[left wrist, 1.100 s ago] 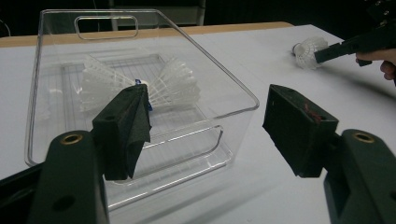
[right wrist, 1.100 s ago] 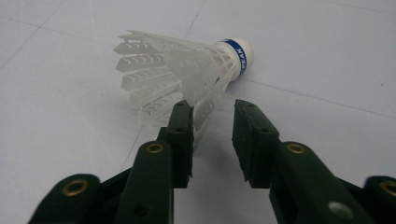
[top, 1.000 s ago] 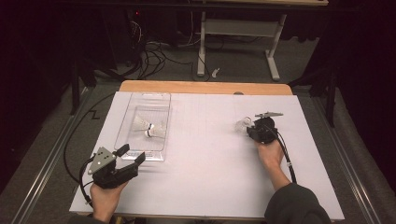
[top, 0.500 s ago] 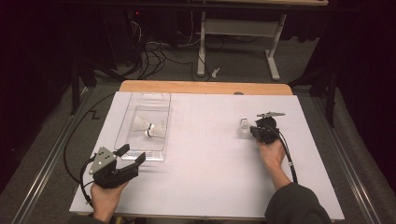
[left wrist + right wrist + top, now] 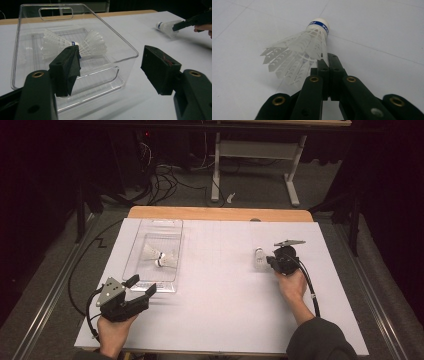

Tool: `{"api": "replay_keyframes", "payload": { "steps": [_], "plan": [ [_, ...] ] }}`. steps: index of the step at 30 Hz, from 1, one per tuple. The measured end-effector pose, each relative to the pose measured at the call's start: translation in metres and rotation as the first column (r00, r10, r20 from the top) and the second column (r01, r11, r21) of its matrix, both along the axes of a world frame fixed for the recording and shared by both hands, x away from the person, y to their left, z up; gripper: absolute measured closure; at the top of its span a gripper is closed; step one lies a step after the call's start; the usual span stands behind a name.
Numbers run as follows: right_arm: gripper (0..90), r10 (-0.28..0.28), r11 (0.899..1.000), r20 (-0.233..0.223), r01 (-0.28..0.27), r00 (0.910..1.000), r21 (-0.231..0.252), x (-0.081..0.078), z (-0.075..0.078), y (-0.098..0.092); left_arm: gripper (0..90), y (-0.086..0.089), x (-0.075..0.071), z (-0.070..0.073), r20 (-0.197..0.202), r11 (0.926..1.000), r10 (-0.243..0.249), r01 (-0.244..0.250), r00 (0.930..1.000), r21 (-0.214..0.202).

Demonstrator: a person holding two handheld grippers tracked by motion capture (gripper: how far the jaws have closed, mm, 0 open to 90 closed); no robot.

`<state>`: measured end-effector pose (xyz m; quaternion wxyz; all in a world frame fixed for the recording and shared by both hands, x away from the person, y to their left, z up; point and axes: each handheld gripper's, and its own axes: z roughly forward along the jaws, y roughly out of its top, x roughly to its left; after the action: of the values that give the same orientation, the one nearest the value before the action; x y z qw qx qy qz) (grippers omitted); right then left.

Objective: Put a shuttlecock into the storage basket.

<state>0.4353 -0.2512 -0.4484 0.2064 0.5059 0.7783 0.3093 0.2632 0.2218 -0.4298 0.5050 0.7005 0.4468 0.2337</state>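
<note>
A white shuttlecock (image 5: 259,259) with a blue-banded cork lies on the white table cover at the right. My right gripper (image 5: 270,262) is shut on the edge of its skirt. In the right gripper view the jaws (image 5: 327,58) pinch the feathered skirt of the shuttlecock (image 5: 307,50), cork pointing away. A clear plastic bin (image 5: 131,254) at the left holds two more shuttlecocks (image 5: 160,257). My left gripper (image 5: 141,286) stands open just in front of the bin's near end, nothing between its pads. In the left gripper view the bin (image 5: 120,37) and its shuttlecocks (image 5: 75,46) lie beyond the open gripper (image 5: 112,67).
The white cover (image 5: 220,320) spans the table between the bin and the right hand. A wooden strip (image 5: 220,213) runs along the far edge. Cables trail from both grippers toward the near edge. A desk frame and floor cables stand beyond the table.
The right gripper's jaws have drawn together on the shuttlecock's skirt. Both hands have stayed where they were.
</note>
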Motion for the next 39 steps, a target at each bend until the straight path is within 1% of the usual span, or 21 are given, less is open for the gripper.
{"api": "replay_keyframes", "payload": {
  "steps": [6,12,17,26,31,34,39],
  "plan": [
    [90.0,0.081,0.996,0.009,-0.081,0.9967,0.03,-0.006,0.005,0.001,32.2,0.0,0.0,0.0,-0.001,1.0,-0.001,0.001,1.0,-0.001],
    [90.0,0.147,0.988,0.028,-0.148,0.9888,0.049,-0.011,0.012,0.003,32.3,0.0,0.0,0.0,-0.002,1.0,-0.003,0.003,1.0,-0.002],
    [90.0,0.193,0.979,0.038,-0.195,0.9804,0.05,-0.016,0.016,0.005,32.4,-0.001,0.001,0.001,-0.005,1.0,-0.005,0.005,1.0,-0.001],
    [90.0,0.256,0.964,0.048,-0.258,0.9655,0.055,-0.023,0.023,0.011,32.4,-0.002,0.002,0.002,-0.007,0.9999,-0.012,0.012,0.9999,0.005],
    [90.0,0.279,0.958,0.049,-0.282,0.959,0.057,-0.027,0.024,0.015,32.4,-0.004,0.003,0.003,-0.012,0.9998,-0.019,0.019,0.9998,0.009],
    [90.0,0.284,0.956,0.048,-0.287,0.9576,0.06,-0.028,0.026,0.017,32.3,-0.005,0.004,0.004,-0.012,0.9996,-0.023,0.024,0.9997,0.012],
    [90.0,0.299,0.951,0.052,-0.302,0.9527,0.06,-0.03,0.027,0.019,32.3,-0.007,0.007,0.007,-0.01,0.9993,-0.031,0.031,0.9995,0.02]
  ]
}}
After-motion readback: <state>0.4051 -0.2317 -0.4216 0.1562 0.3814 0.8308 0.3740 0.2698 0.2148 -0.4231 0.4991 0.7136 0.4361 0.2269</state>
